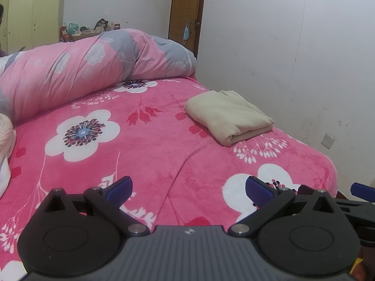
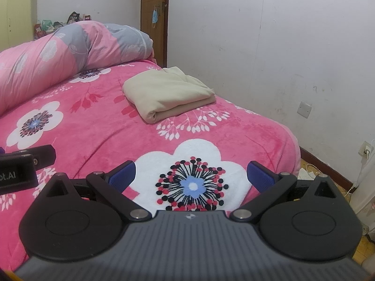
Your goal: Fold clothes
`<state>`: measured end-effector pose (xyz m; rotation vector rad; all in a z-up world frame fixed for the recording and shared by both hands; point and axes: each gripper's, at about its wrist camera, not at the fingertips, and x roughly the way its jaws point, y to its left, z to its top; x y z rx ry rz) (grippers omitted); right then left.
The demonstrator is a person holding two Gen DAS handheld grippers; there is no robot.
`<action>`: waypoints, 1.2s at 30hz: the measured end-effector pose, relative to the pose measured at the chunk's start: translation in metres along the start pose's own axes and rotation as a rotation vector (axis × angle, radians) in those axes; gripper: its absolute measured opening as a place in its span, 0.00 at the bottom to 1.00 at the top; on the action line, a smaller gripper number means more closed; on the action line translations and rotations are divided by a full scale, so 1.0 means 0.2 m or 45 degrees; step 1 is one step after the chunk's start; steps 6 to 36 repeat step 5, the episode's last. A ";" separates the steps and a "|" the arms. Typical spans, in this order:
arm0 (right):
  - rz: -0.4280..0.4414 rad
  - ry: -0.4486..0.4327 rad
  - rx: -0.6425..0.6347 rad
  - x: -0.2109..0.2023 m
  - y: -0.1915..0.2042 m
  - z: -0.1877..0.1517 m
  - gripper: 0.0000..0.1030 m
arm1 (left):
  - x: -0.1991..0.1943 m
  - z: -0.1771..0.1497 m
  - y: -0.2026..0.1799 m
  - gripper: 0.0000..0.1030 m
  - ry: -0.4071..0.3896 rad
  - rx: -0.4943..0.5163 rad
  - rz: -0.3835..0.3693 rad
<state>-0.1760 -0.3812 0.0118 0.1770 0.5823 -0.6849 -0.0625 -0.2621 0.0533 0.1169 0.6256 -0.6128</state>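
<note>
Both pairs of my blue-padded fingers stood spread wide with nothing between them — the left gripper (image 1: 188,190) hung low over the near end of the bed, and the right gripper (image 2: 191,175) hung beside it, above a big white flower on the pink floral blanket (image 2: 98,131).

Going left to right in the left wrist view: a pale knitted cloth (image 1: 5,131) poked in at the far left edge, lying on the blanket (image 1: 150,145). Behind it a rolled pink-and-grey comforter (image 1: 77,63) lay across the head of the bed. Further right, the folded beige garment (image 1: 228,117) rested flat on the blanket near the wall-side edge, well ahead of my fingers and apart from them. At the far right edge a blue tip of my other gripper showed.

From the right wrist view, the black body of the left gripper (image 2: 23,166) entered at the left edge. The comforter (image 2: 58,53) sat at the back left, and the beige garment (image 2: 167,93) — a tidy rectangle, its rounded fold facing me — lay ahead of centre. A brown door (image 2: 153,16) with a blue face mask (image 2: 154,17) hanging from its handle stood beyond the bed, and the white wall (image 2: 269,46) ran along the right.
</note>
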 end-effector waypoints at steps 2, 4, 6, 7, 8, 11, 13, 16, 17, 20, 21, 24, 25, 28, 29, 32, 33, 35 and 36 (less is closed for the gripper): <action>0.001 -0.001 0.000 0.00 0.00 0.00 0.99 | 0.00 0.00 0.00 1.00 -0.001 0.000 0.000; 0.001 -0.001 0.000 0.00 0.00 0.00 0.99 | 0.00 0.00 0.00 1.00 -0.002 0.001 0.001; 0.001 -0.002 -0.001 0.00 0.00 0.00 0.99 | 0.00 0.00 0.00 1.00 -0.001 0.002 0.002; 0.001 -0.002 -0.001 0.00 0.00 0.00 0.99 | 0.00 0.00 0.00 1.00 -0.001 0.002 0.002; 0.001 -0.002 -0.001 0.00 0.00 0.00 0.99 | 0.00 0.00 0.00 1.00 -0.001 0.002 0.002; 0.001 -0.002 -0.001 0.00 0.00 0.00 0.99 | 0.00 0.00 0.00 1.00 -0.001 0.002 0.002; 0.001 -0.002 -0.001 0.00 0.00 0.00 0.99 | 0.00 0.00 0.00 1.00 -0.001 0.002 0.002; 0.001 -0.002 -0.001 0.00 0.00 0.00 0.99 | 0.00 0.00 0.00 1.00 -0.001 0.002 0.002; 0.001 -0.002 -0.001 0.00 0.00 0.00 0.99 | 0.00 0.00 0.00 1.00 -0.001 0.002 0.002; 0.001 -0.002 -0.001 0.00 0.00 0.00 0.99 | 0.00 0.00 0.00 1.00 -0.001 0.002 0.002; 0.001 -0.002 -0.001 0.00 0.00 0.00 0.99 | 0.00 0.00 0.00 1.00 -0.001 0.002 0.002; 0.001 -0.002 -0.001 0.00 0.00 0.00 0.99 | 0.00 0.00 0.00 1.00 -0.001 0.002 0.002; 0.001 -0.002 -0.001 0.00 0.00 0.00 0.99 | 0.00 0.00 0.00 1.00 -0.001 0.002 0.002; 0.001 -0.002 -0.001 0.00 0.00 0.00 0.99 | 0.00 0.00 0.00 1.00 -0.001 0.002 0.002; 0.001 -0.002 -0.001 0.00 0.00 0.00 0.99 | 0.00 0.00 0.00 1.00 -0.001 0.002 0.002; 0.001 -0.002 -0.001 0.00 0.00 0.00 0.99 | 0.00 0.00 0.00 1.00 -0.001 0.002 0.002; 0.001 -0.002 -0.001 0.00 0.00 0.00 0.99 | 0.00 0.00 0.00 1.00 -0.001 0.002 0.002; 0.001 -0.002 -0.001 0.00 0.00 0.00 0.99 | 0.00 0.00 0.00 1.00 -0.001 0.002 0.002; 0.001 -0.002 -0.001 0.00 0.00 0.00 0.99 | 0.00 0.00 0.00 1.00 -0.001 0.002 0.002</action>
